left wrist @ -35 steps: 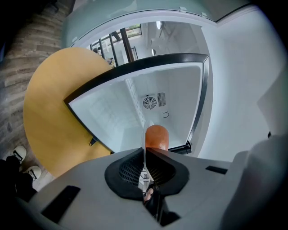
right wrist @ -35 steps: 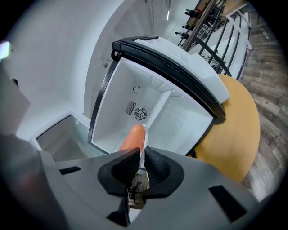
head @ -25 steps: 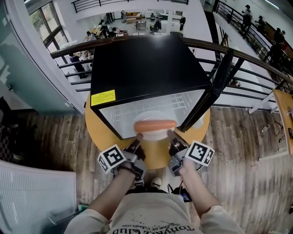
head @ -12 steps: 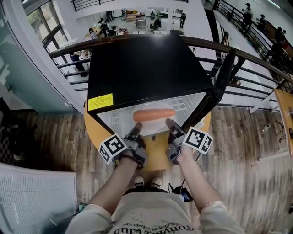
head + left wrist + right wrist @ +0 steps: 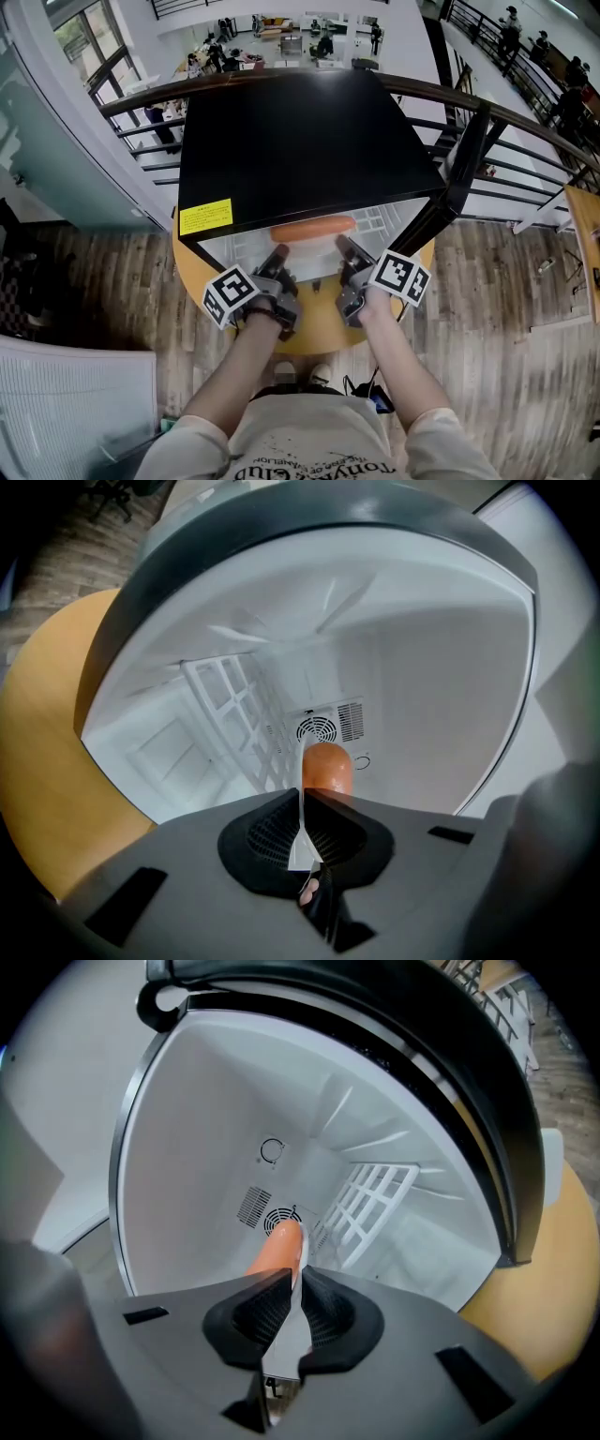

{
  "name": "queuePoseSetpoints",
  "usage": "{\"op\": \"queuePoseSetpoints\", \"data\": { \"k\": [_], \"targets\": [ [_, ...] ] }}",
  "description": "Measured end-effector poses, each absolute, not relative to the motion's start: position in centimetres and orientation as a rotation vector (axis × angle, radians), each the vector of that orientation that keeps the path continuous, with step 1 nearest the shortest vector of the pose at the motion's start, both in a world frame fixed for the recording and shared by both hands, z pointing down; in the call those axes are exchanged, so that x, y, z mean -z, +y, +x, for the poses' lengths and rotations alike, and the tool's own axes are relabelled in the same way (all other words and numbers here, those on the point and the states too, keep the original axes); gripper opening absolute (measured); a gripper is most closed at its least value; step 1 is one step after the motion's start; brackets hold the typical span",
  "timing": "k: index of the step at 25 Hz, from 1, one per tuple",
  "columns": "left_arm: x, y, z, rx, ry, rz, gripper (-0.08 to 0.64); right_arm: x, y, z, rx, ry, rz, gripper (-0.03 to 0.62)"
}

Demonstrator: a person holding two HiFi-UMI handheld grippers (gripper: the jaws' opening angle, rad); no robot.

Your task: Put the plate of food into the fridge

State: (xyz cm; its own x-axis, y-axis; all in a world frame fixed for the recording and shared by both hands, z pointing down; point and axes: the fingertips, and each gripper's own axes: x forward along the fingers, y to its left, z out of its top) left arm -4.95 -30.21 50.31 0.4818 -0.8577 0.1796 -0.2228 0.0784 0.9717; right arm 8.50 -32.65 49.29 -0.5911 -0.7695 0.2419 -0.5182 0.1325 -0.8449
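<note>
Plate [image 5: 302, 846] with sausage [image 5: 312, 229] is inside fridge [image 5: 300, 141], clamped by 2 grippers [image 5: 279, 253] [image 5: 344, 244]

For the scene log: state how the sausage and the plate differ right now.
The sausage is orange, long and round-ended; the plate is white, thin and flat. The sausage lies free, clear of the jaws; the plate is pinched at its rim by the left gripper and the right gripper. Both are just inside the open fridge.

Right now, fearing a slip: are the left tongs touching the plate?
Touching. The left gripper view shows the left tongs shut on the edge of the plate.
</note>
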Motion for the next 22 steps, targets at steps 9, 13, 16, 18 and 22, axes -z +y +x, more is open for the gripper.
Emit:
{"op": "queuePoseSetpoints", "data": {
  "k": [9,13,16,18,22],
  "targets": [
    [-50.9,-31.7,-5.1,0.629,-1.022,1.416,0.032,-50.0,-34.5,8.4,1.458,2.170,-1.270,0.051],
    [-51.2,-31.8,-5.2,0.624,-1.028,1.402,0.032,-50.4,-34.6,8.2,1.466,2.173,-1.278,0.052],
    [-51.5,-32.0,-5.1,0.618,-1.034,1.396,0.032,-50.8,-35.0,8.3,1.466,2.181,-1.286,0.054],
    [-51.7,-32.2,-5.1,0.614,-1.037,1.392,0.032,-51.0,-35.2,8.3,1.468,2.182,-1.289,0.054],
    [-51.5,-32.1,-5.1,0.613,-1.041,1.386,0.032,-50.7,-35.2,8.3,1.457,2.193,-1.298,0.055]
  ]
}}
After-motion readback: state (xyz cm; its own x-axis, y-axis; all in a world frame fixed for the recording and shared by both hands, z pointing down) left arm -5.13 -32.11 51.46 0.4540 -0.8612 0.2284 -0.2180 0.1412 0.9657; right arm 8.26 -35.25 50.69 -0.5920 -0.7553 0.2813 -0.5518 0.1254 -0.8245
